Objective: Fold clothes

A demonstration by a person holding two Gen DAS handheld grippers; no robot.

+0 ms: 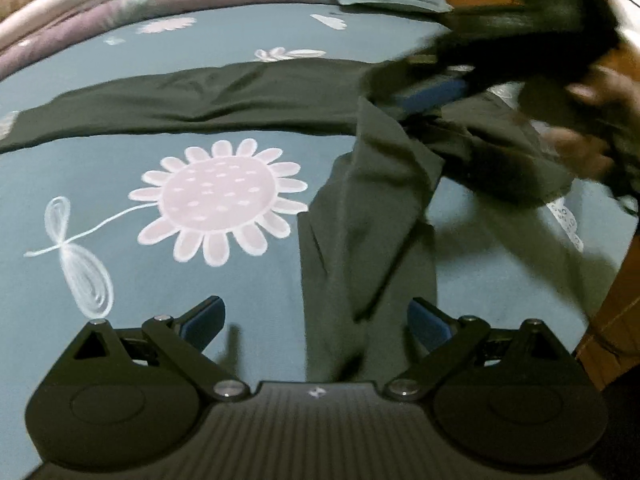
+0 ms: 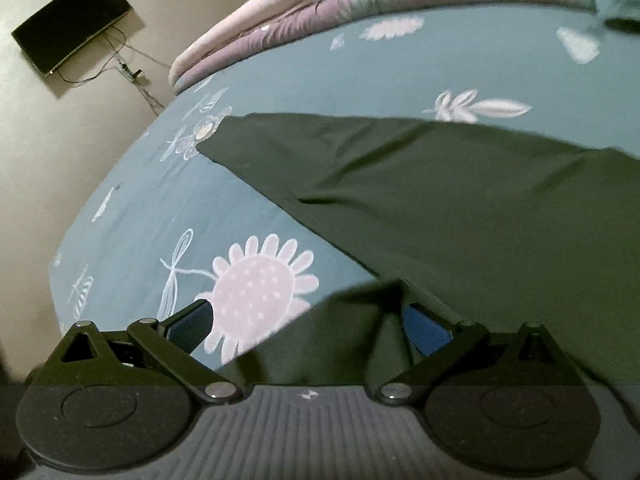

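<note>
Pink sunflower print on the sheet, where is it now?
In the left wrist view the pink sunflower print lies left of centre on the teal bedsheet, between the two legs of the dark green trousers.

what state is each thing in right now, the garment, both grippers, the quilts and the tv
dark green garment: unfolded, one part flat on the bed sheet, another part lifted and draped
left gripper: open, holding nothing
right gripper: open, cloth lying between its fingers
quilts: folded, stacked at the far edge of the bed
wall tv: screen dark
</note>
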